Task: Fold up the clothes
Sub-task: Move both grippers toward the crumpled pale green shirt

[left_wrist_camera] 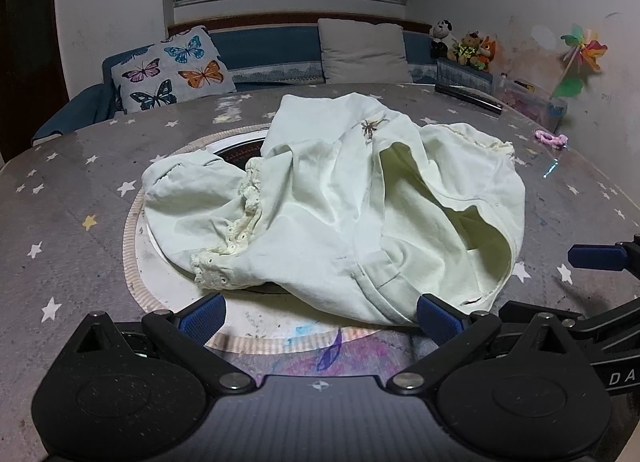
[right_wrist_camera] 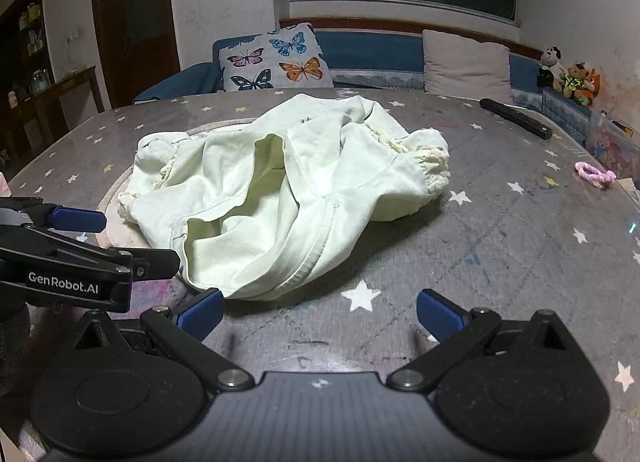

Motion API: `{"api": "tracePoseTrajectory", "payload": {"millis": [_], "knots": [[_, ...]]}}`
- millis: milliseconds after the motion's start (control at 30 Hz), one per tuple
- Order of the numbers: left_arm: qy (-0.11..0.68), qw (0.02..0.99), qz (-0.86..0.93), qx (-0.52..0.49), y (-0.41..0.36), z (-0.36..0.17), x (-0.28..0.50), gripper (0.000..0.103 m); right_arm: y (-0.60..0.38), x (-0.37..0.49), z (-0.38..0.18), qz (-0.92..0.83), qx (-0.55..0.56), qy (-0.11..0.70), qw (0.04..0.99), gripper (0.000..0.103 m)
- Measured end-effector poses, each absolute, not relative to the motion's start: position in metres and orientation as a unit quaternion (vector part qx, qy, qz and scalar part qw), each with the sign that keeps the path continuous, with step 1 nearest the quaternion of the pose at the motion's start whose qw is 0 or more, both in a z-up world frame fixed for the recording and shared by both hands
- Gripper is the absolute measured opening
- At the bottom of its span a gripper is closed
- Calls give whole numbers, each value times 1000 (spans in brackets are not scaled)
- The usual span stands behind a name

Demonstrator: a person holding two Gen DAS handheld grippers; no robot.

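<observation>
We see the crumpled pale-green garment lying mid-worktop, with our left hand-held gripper and right hand-held gripper both released, just before its near edge.

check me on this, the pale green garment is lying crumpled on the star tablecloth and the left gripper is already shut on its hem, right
Not quite. The pale green garment does lie crumpled on the star tablecloth, but the left gripper is open, its fingers spread wide at the near hem with nothing clamped. The left wrist view shows it.
</observation>
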State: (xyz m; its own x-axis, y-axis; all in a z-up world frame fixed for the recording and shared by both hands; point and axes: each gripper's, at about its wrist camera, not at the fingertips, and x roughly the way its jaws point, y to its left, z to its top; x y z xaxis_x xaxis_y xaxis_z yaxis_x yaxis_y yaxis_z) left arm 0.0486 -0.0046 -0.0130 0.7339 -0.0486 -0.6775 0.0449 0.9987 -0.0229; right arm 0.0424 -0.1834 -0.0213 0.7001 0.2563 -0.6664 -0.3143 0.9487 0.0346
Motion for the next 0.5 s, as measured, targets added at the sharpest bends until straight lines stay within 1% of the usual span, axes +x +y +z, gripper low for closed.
{"api": "tracePoseTrajectory", "payload": {"millis": [500], "knots": [[371,928,-20,4,-8,-13,44,103,-187,42,-27,139,-37,365,920,103]]}}
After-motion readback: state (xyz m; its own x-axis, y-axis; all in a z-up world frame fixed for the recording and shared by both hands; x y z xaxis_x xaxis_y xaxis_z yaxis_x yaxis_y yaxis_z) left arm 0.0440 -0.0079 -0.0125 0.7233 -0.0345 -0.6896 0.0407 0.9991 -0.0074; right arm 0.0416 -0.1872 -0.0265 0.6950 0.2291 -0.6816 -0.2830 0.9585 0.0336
